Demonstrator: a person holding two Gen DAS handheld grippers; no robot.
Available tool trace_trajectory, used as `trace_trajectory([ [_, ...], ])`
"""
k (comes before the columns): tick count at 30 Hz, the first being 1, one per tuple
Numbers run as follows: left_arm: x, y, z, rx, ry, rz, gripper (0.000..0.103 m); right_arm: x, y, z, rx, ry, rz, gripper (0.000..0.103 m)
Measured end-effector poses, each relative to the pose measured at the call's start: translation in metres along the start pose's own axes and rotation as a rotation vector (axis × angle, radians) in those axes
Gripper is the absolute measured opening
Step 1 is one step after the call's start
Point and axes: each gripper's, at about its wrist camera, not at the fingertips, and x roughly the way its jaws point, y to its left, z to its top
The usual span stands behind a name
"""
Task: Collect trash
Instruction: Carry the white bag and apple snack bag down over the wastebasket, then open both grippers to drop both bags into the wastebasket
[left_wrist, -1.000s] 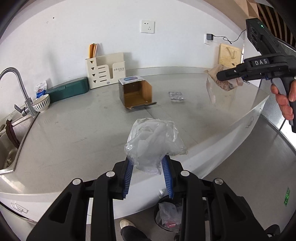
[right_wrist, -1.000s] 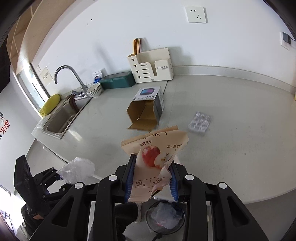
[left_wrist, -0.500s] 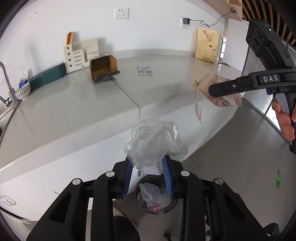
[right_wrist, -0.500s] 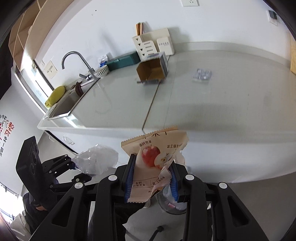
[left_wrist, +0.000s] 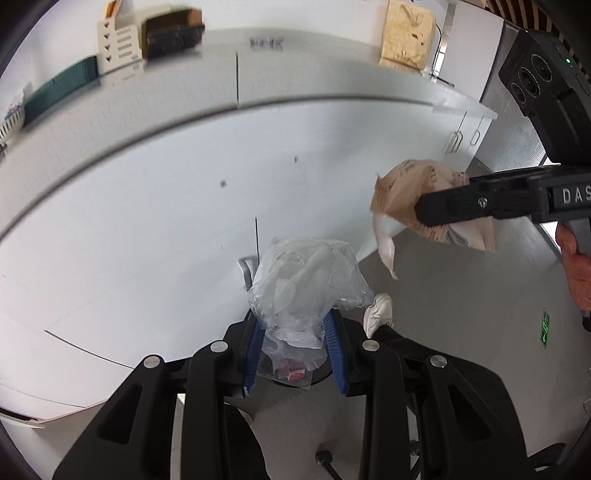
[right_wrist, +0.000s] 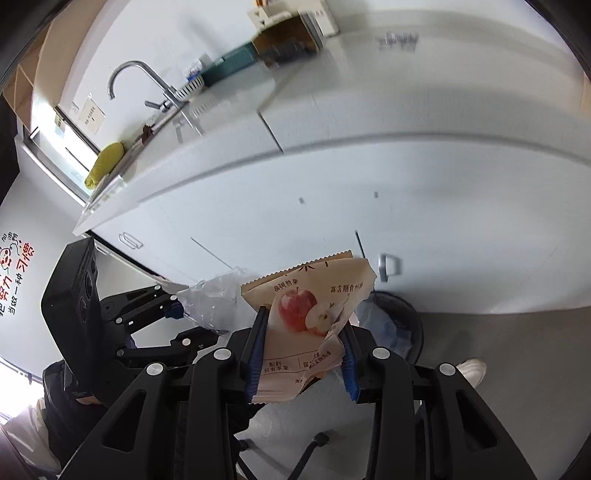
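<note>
My left gripper (left_wrist: 291, 325) is shut on a crumpled clear plastic bag (left_wrist: 306, 280), which bulges above the blue pads. Right under it, between the fingers, shows a black trash bin (left_wrist: 319, 374) with a plastic liner. In the right wrist view my right gripper (right_wrist: 303, 326) has a tan apple snack packet (right_wrist: 310, 295) between its pads; its jaws are opening, and the packet still touches both pads. The bin (right_wrist: 404, 317) stands just beyond and right of it. The left gripper (right_wrist: 173, 310) with the bag (right_wrist: 214, 302) is to its left.
White cabinet doors (left_wrist: 147, 221) with a metal handle (right_wrist: 388, 267) rise right behind the bin. Above is the counter with a cardboard box (left_wrist: 173, 27), a faucet (right_wrist: 136, 77) and a sink. A person's white shoe (left_wrist: 378, 310) stands on the grey floor beside the bin.
Both grippers have sunk from above the counter to in front of the cabinet doors, each still carrying its trash. The bin has come into view right below them.
</note>
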Motion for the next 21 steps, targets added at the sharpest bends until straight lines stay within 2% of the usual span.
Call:
trace_trajectory([
  [3,0.04,0.006,-0.016,-0.032,0.06,-0.021,0.032,0.033,-0.016,-0.015,0.025,0.044,-0.009,0.04],
  [8,0.095,0.007,-0.034,-0.024,0.119,-0.014,0.032,0.085,-0.048,-0.03,0.064,0.104,-0.022,0.04],
  [21,0.234,0.008,-0.059,-0.013,0.295,-0.022,0.032,0.208,-0.144,-0.06,0.221,0.269,-0.05,0.04],
])
